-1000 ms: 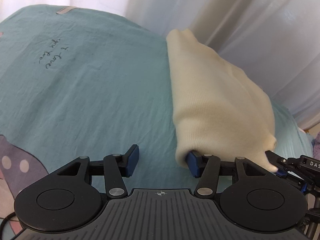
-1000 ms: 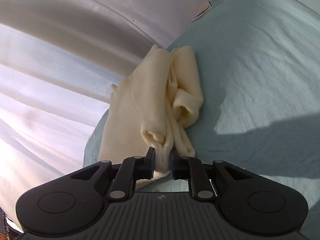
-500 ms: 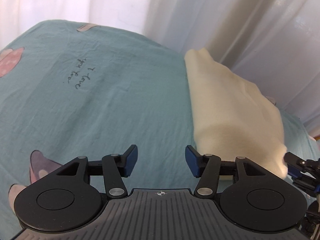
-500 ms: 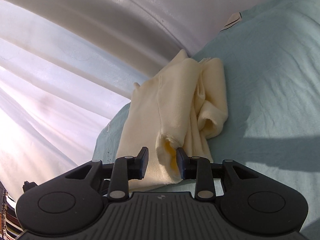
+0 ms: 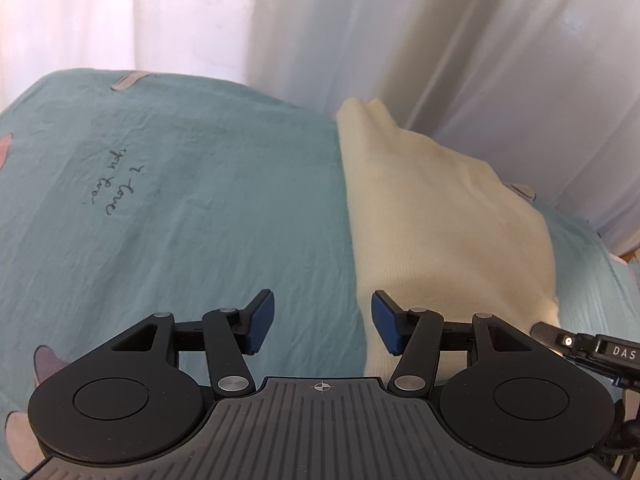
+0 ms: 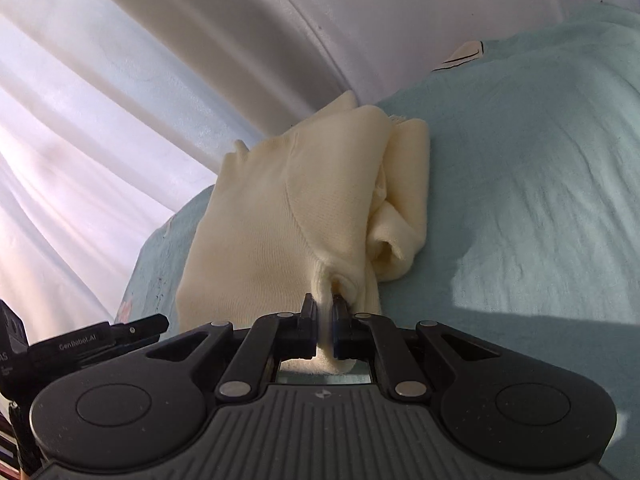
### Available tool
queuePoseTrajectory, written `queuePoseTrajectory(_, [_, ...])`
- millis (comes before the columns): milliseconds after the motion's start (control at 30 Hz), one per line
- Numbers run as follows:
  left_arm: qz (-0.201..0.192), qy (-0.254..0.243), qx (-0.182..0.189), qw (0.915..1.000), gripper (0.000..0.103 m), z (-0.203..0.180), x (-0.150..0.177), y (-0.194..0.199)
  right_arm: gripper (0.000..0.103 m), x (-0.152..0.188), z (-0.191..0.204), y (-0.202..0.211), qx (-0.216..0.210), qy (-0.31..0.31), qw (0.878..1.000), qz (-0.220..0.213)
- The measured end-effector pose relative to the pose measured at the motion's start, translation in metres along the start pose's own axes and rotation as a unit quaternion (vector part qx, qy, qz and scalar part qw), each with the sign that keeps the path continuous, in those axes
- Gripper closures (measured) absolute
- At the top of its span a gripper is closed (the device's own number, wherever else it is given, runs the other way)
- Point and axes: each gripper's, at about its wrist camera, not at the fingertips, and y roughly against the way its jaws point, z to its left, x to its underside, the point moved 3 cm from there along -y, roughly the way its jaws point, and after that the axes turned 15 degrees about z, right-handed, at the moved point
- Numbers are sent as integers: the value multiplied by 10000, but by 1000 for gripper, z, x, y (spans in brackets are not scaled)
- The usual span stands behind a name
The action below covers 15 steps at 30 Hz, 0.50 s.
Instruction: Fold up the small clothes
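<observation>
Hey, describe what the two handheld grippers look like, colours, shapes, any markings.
The left gripper and right gripper are matte black, with ribbed bodies, round side discs, silver pivot screws and dark blue finger pads. A small crosshair mark sits on top; lettering runs along the sides.

The soft teal bed sheet (image 5: 180, 208) is wide and flat from nine to twelve o'clock in the left wrist view. A gripper can slide there with nothing in its path. Only flat printed words lie on it.

The folded cream knitted garment (image 5: 432, 220) fills the side from one to three o'clock, like a low soft bump. Behind it at twelve o'clock hangs the white pleated curtain (image 5: 360, 40), close to the bed edge, so there is little room that way.

In the right wrist view, the sheet from one to four o'clock is bare. The other black gripper (image 6: 132, 330) pokes in at eight o'clock, just beside the garment.
</observation>
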Motion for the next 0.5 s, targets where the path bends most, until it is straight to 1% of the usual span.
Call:
queuePoseTrajectory(100, [47,42,84,9999,43,4,-5,-2,97,-3,-2,-1,-53,34,10000,63])
queuePoseTrajectory(133, [43,56,108,9999,41,6,-7,-2,98,-3,-4,0,-78,3,9999,91])
queuePoseTrajectory(167, [26,73,114,9999,39,9,-9,-1,98,-3,-5,3,22,33,9999,112])
queuePoseTrajectory(200, [-10,94,102,9999,36,12,-10,0,97,0,-9,15,246,179,9995,76])
queuePoseTrajectory(233, [-50,112,90,9999,34,15,-10,1,80,1,-7,21,629,346,9974,27])
queuePoseTrajectory(267, [-88,126,83,9998,34,19,-11,2,66,5,-9,33,986,507,9938,-68])
queuePoseTrajectory(333, [-108,188,137,9997,34,27,-14,1,67,3,-12,41,1405,545,9883,-252])
queuePoseTrajectory(367, [-103,225,222,9994,34,30,-16,0,67,0,-18,43,1311,448,9900,-264])
queuePoseTrajectory(433, [-58,274,467,9985,34,32,-21,-3,67,-12,-34,46,806,-65,9964,-252])
queuePoseTrajectory(467, [-37,232,666,9975,34,31,-24,-7,67,-18,-42,46,517,-239,9981,-240])
queuePoseTrajectory(500, [15,182,844,9963,34,30,-28,-12,64,-25,-46,43,291,-319,9988,-223])
